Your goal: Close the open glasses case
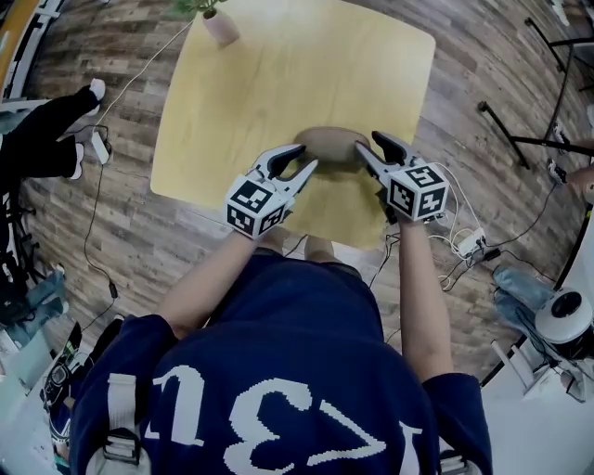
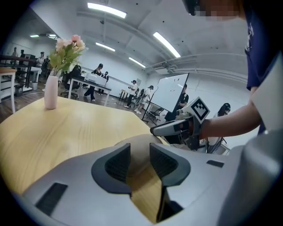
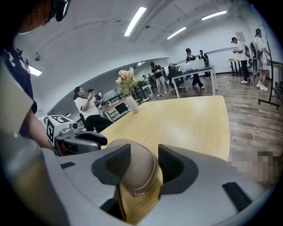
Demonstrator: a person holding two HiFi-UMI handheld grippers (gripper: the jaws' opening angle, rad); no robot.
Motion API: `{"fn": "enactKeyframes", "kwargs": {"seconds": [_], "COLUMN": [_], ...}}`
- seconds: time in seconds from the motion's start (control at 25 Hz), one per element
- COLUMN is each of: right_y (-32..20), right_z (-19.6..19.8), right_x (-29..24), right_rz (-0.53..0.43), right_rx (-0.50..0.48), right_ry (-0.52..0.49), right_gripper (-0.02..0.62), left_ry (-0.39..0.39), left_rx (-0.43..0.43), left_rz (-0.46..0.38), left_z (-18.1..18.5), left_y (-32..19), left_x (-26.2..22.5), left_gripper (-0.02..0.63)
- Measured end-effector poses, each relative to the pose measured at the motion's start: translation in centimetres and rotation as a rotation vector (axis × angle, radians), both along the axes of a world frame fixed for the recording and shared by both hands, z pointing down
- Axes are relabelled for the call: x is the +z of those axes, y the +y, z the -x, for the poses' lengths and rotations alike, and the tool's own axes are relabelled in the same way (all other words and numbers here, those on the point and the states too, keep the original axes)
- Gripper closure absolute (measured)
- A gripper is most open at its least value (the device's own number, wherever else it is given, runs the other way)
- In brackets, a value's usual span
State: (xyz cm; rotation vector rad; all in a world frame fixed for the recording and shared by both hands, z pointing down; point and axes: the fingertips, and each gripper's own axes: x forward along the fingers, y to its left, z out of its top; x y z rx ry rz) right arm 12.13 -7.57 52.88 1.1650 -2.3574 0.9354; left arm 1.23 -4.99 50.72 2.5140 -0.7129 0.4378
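Note:
A tan glasses case (image 1: 329, 141) lies near the front edge of the light wooden table (image 1: 278, 74), its lid down on the base with a seam showing. My left gripper (image 1: 304, 158) sits at the case's left end. In the left gripper view its jaws (image 2: 139, 151) stand apart, with the case (image 2: 146, 139) just beyond the pads. My right gripper (image 1: 368, 144) is at the right end. In the right gripper view its jaws (image 3: 144, 152) are open around the case's end (image 3: 137, 172), with a gap at the right pad.
A pink vase with flowers (image 1: 220, 23) stands at the table's far left corner. Cables and a power strip (image 1: 469, 243) lie on the wood floor to the right, near tripod legs (image 1: 538, 139). Other people and desks fill the room behind.

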Motion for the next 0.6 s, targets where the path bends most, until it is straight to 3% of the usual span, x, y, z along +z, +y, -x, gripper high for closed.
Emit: {"fn": "enactKeyframes", "kwargs": {"seconds": [0.24,0.36,0.6], "right_y": [1.2,2.6,7.2], "right_z": [0.9,1.6,6.2], "right_x": [0.0,0.0,-0.4], "right_rz": [0.036,0.051,0.047], "right_rx": [-0.069,-0.138,-0.335], "right_ry": [-0.034,0.005,0.096], "right_gripper": [0.434,0.437,0.425], "left_ry": [-0.097,-0.128,-0.135], "left_rx": [0.069,0.101,0.057], "left_rz": [-0.032,-0.046,-0.049], "left_z": [0.1,0.3,1.4], "left_y": [-1.1,-2.1,-5.0], "left_x": [1.0,1.0,1.1], "left_gripper": [0.497,0.506,0.505]}}
